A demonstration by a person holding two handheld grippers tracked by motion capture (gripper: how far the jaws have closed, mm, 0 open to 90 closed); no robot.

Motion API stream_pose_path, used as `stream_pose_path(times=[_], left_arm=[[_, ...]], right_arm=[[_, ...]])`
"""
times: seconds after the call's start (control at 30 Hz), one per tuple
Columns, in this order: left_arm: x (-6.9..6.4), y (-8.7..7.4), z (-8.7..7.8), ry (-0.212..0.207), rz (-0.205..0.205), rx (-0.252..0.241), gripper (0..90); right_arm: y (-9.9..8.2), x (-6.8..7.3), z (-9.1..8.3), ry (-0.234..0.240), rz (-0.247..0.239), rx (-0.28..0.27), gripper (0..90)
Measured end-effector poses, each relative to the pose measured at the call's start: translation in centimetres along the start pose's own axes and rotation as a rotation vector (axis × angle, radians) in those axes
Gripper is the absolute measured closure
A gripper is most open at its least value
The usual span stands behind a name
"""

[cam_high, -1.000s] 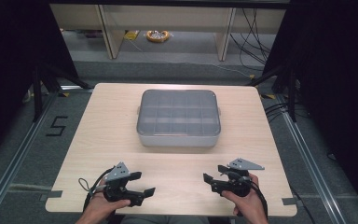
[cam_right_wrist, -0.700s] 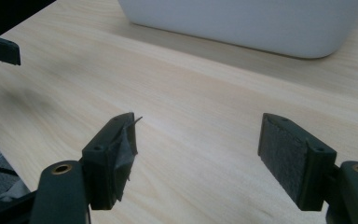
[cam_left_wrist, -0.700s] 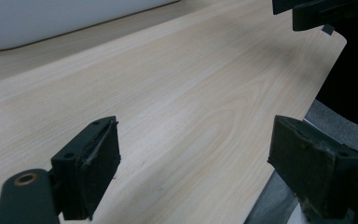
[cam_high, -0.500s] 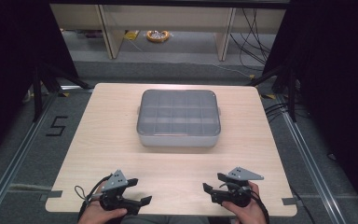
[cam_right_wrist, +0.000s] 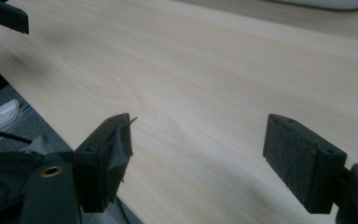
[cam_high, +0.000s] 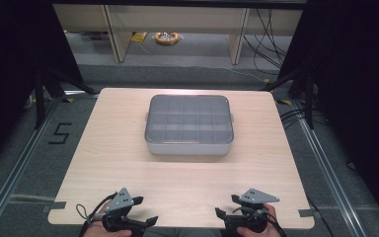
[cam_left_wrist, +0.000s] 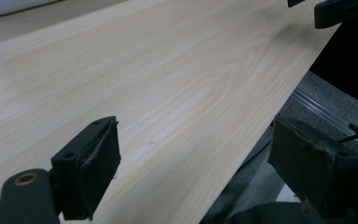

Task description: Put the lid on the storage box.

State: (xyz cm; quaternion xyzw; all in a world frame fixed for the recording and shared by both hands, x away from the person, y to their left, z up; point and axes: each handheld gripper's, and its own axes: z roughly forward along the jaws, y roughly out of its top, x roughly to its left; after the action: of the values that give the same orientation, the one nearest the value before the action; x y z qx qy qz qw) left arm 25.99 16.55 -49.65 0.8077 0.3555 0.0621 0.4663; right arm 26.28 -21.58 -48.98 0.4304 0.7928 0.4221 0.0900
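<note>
Partly cropped hands, bottom edge

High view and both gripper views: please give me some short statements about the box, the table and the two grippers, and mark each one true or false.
1. The lid of the compartment box is on. True.
2. The left gripper is shut on the box. False: its jaws are open over bare table, near the front edge.
3. The right gripper is open and holds nothing. True.
4. The box stands at the table's front edge. False: it stands about mid-table, toward the far side, away from both grippers.
5. A "5" mark is on the floor left of the table. True.
</note>
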Motion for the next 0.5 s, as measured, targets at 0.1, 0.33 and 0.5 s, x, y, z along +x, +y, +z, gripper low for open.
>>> stream_pose_path(times=[0.1, 0.33, 0.5], left_arm=[[-0.2, -0.2, 0.0, 0.000, -0.019, -0.001, 15.7], [-0.7, -0.6, -0.4, 0.004, -0.022, 0.009, 15.7], [-0.8, -0.9, -0.6, 0.003, -0.009, 0.005, 15.8]], right_arm=[[-0.3, 0.2, -0.2, -0.012, 0.003, 0.007, 22.0], [-1.0, 0.4, -0.6, -0.002, 0.016, 0.014, 21.5], [-1.4, 0.8, -1.0, -0.015, 0.043, 0.030, 21.3]])
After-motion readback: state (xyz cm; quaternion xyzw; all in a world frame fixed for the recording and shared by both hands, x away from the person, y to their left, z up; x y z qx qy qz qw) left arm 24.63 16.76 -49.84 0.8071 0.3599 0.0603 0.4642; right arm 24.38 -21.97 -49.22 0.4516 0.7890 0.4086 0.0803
